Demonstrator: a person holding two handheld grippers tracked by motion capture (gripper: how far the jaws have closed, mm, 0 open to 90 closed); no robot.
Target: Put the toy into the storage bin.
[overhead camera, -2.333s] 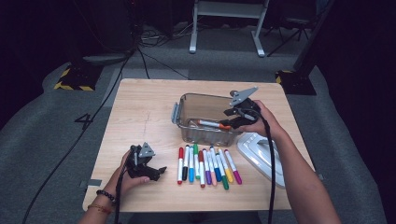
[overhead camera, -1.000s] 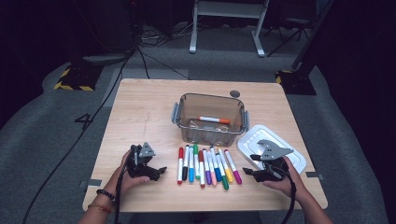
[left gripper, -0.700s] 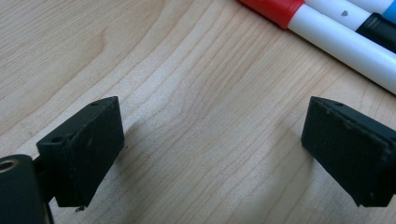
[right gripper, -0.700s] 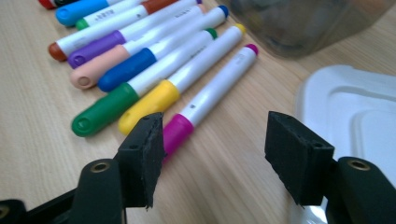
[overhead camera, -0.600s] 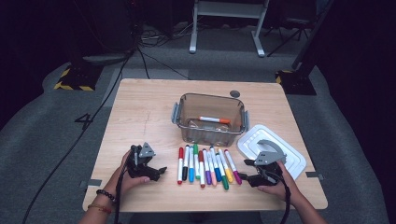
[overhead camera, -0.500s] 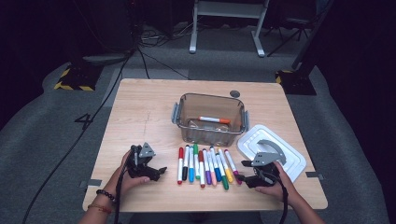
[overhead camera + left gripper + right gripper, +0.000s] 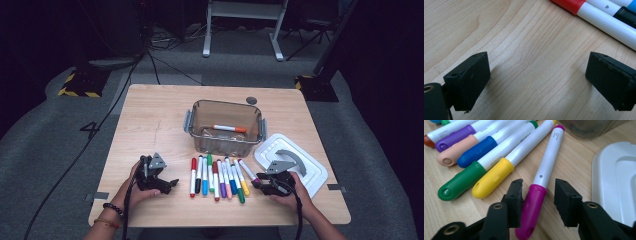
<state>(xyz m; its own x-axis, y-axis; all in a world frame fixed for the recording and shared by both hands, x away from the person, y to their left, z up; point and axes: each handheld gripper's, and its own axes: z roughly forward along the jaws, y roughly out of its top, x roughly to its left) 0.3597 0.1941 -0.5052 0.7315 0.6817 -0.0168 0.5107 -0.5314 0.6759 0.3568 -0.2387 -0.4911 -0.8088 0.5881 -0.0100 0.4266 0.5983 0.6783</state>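
I see a wooden table [image 7: 150, 115] at centre | grey carpet [image 7: 45, 150] all round, a "4" [image 7: 88, 129] on it at 9 o'clock | hazard-striped base [image 7: 77, 85] at 10 | metal frame legs [image 7: 240, 30] at 12 | floor cables [image 7: 165, 40] at 11 | surroundings dark, light falls on the table

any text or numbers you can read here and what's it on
"4" on the grey floor, left of the table.
Small heart mark on the magenta marker; the print along its barrel is too blurred to read.
Print on the other markers is too small and blurred to read.
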